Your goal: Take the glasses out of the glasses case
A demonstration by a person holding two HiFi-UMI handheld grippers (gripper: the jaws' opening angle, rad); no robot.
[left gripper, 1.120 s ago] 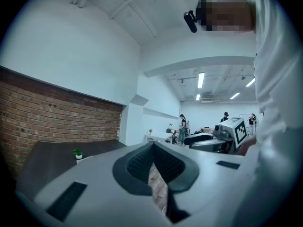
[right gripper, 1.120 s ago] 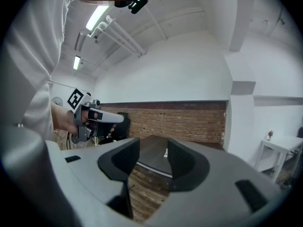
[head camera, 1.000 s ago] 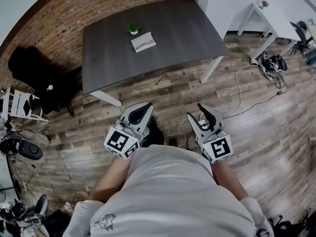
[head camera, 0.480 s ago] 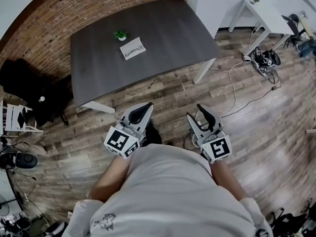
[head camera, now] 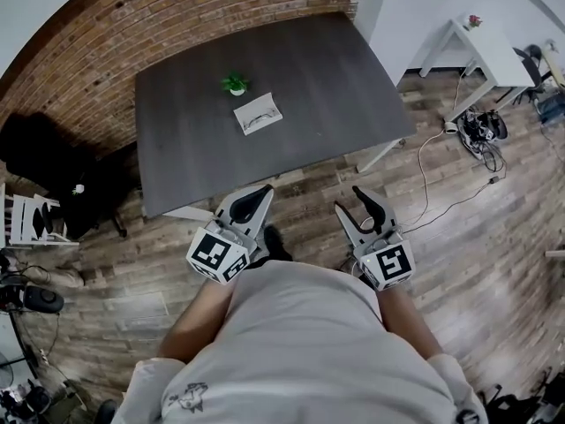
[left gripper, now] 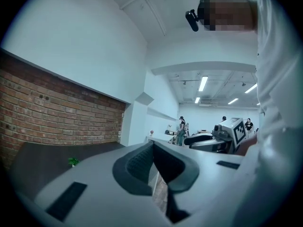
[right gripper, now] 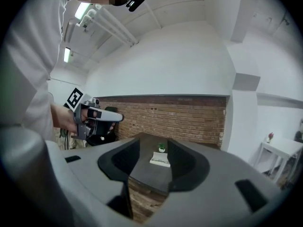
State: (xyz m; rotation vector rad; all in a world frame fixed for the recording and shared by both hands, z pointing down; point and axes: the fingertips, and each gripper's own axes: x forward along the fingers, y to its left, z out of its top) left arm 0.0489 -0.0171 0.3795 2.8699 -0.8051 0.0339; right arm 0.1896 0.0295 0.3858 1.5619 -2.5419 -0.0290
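While the glasses case (head camera: 259,114), seemingly open, is lying on the far table (head camera: 309,69) beside a plant (head camera: 235,83), the left gripper (head camera: 263,190) is pressing its jaws together; the right gripper (head camera: 350,200) is gaping, empty.

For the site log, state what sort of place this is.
Probably an indoor office or lab workspace: a brick wall behind a large dark table, a white desk with loose cables on the wood floor near it, and strip lights on the ceiling.
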